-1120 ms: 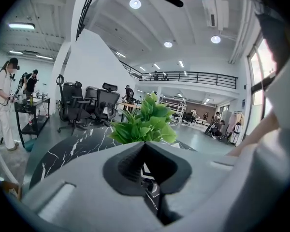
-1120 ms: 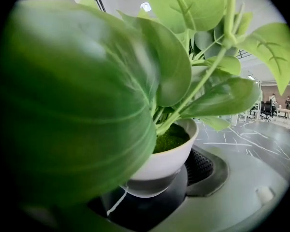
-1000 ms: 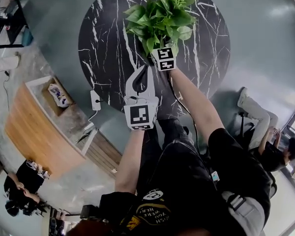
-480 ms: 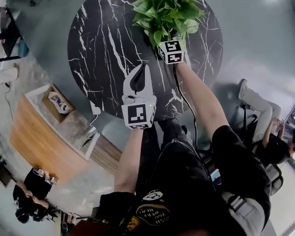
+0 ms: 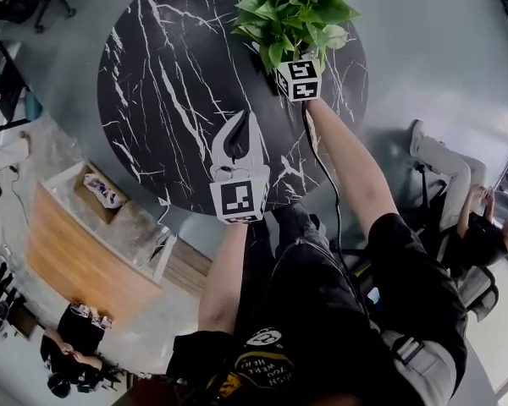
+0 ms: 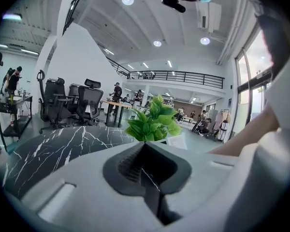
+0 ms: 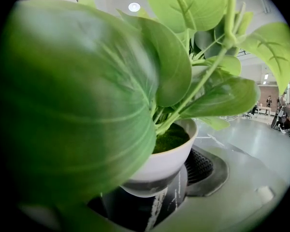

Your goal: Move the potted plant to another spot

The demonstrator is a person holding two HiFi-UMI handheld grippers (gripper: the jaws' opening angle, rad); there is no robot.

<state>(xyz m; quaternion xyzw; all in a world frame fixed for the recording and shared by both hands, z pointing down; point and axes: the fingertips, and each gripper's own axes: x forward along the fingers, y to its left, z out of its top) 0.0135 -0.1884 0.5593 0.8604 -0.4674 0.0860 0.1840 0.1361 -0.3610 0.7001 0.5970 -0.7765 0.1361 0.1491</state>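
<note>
Between the fingers (image 7: 205,170) of the right gripper (image 7: 157,185), pinched by its white pot (image 7: 159,161), the potted plant (image 5: 292,11) is over the far side of the round black marble surface (image 5: 152,74), beyond the left gripper (image 5: 242,118), whose fingers (image 5: 235,142) are pressed together on nothing.

In your head view the pot of the potted plant (image 5: 292,11) hides under its leaves and the marker cube (image 5: 298,80); the top edge clips the foliage. In your right gripper view a blurred leaf (image 7: 72,110) covers one jaw of the right gripper (image 7: 154,192).
</note>
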